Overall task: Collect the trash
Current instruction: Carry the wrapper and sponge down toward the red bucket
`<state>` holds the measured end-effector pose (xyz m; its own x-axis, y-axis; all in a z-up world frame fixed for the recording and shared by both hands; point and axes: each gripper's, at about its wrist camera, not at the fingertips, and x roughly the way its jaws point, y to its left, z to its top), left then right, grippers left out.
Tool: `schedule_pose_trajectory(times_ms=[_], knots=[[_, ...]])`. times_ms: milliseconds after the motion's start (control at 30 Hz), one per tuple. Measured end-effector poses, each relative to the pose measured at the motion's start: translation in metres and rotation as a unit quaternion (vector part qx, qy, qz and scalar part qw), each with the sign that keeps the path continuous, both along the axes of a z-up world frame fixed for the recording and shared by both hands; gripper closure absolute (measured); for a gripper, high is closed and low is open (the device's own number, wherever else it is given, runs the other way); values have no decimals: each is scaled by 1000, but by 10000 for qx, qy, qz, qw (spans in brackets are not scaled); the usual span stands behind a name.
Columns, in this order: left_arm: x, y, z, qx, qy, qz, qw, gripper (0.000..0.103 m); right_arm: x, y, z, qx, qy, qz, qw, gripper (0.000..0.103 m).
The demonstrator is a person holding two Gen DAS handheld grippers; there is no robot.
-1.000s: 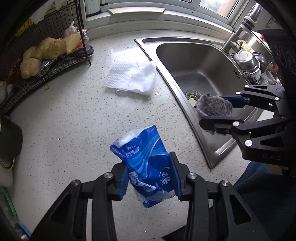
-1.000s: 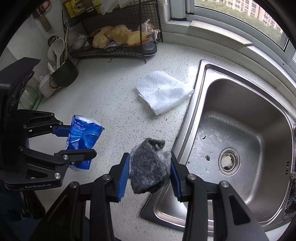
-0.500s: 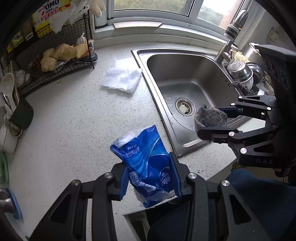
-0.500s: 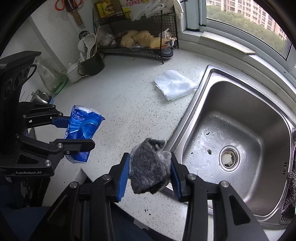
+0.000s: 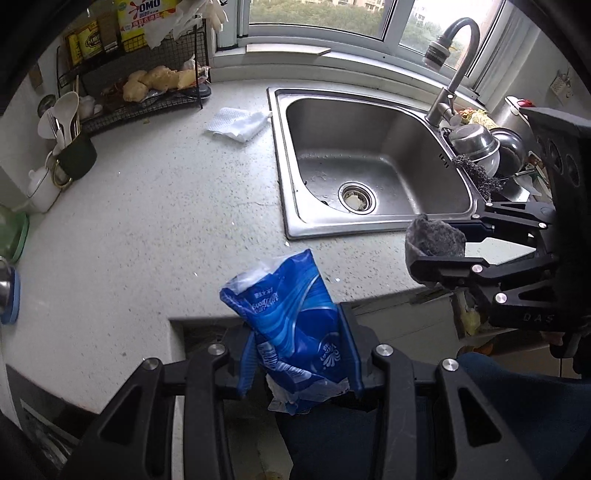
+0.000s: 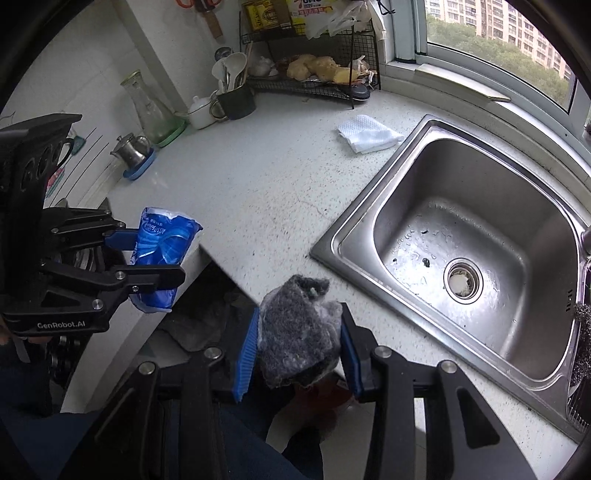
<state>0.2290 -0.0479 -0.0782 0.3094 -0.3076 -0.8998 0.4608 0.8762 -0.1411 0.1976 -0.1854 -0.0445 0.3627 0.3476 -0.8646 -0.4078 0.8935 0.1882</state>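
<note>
Soft, even daylight enters through the window (image 5: 317, 14) at the top of both views, giving an overcast, slightly cool tone. The counter (image 5: 147, 221) reads bright with only faint shadows. Dull highlights sheen the sink (image 6: 461, 236) basin. Fisheye distortion bends straight edges, and black vignetting fills the frame corners. Focus is sharp centrally; the lower frame is dim.
</note>
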Motion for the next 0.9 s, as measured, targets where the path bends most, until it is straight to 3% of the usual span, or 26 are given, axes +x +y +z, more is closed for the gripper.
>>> schedule_pose_trajectory(times_ms=[133, 233, 400, 700, 900], knots=[[-36, -6, -14, 87, 106, 225, 9997, 67, -29, -4, -8, -100, 13, 194, 9998, 65], [-63, -9, -25, -62, 274, 351, 9990, 67, -48, -6, -17, -71, 189, 303, 9993, 65], [-95, -11, -47, 25, 584, 500, 9970, 67, -70, -2, -38, -93, 444, 424, 9981, 65], [-123, -5, -81, 149, 1044, 622, 9925, 67, -84, 14, -73, 19, 890, 310, 9955, 65], [-120, -4, -115, 74, 1408, 713, 9874, 67, -85, 22, -107, 78, 1187, 104, 9928, 65]])
